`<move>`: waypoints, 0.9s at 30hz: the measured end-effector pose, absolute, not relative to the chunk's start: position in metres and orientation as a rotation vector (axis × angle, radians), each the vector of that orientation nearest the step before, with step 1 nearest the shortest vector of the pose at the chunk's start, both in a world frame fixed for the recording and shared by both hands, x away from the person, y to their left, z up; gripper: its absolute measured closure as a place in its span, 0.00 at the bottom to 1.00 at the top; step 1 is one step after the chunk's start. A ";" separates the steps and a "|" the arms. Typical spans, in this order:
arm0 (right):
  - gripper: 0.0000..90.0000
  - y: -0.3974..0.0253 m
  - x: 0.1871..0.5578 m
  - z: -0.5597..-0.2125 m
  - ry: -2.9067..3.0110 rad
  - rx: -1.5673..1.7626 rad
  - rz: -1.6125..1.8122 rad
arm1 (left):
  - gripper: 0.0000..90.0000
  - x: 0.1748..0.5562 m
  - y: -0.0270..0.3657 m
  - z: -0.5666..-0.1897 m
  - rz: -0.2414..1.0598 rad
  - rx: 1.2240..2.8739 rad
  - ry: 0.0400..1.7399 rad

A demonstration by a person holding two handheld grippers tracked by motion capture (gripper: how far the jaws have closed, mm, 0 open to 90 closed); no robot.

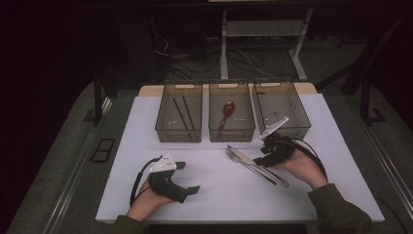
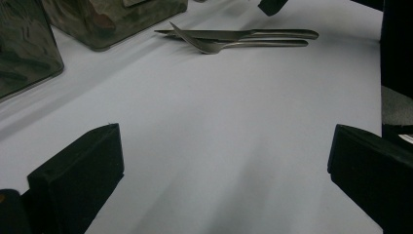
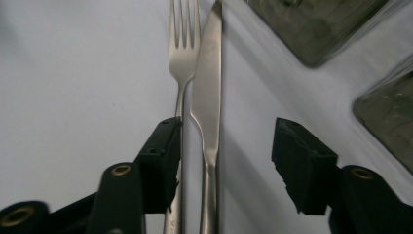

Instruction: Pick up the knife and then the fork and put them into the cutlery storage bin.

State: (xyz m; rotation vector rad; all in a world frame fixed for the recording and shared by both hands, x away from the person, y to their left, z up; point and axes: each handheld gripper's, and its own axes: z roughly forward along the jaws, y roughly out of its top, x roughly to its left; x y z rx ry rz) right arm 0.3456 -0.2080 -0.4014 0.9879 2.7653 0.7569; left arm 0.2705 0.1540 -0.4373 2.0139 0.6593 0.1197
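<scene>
At centre right of the high view, a fork [image 1: 233,155] and knife [image 1: 253,163] lay side by side on the white table [image 1: 214,195]. The right claw [image 1: 259,157] hovered over their handles, jaws apart, the knife between them and the fork beside one jaw. At lower left, the left claw [image 1: 187,177] rested with jaws wide apart, holding nothing.

a steel knife [image 1: 254,164] and fork [image 1: 242,161] lie flat, side by side, touching, tips toward 10 o'clock.
</scene>
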 end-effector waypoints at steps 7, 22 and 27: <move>0.67 -0.197 0.347 -0.408 2.840 0.953 0.574 | 0.00 0.271 0.154 -0.438 0.114 2.012 0.659; 0.80 -0.186 0.354 -0.420 2.934 0.919 0.312 | 0.00 0.271 0.154 -0.438 0.108 2.015 0.654; 0.82 -0.180 0.354 -0.420 2.941 0.894 0.253 | 0.00 0.271 0.153 -0.439 0.106 2.020 0.648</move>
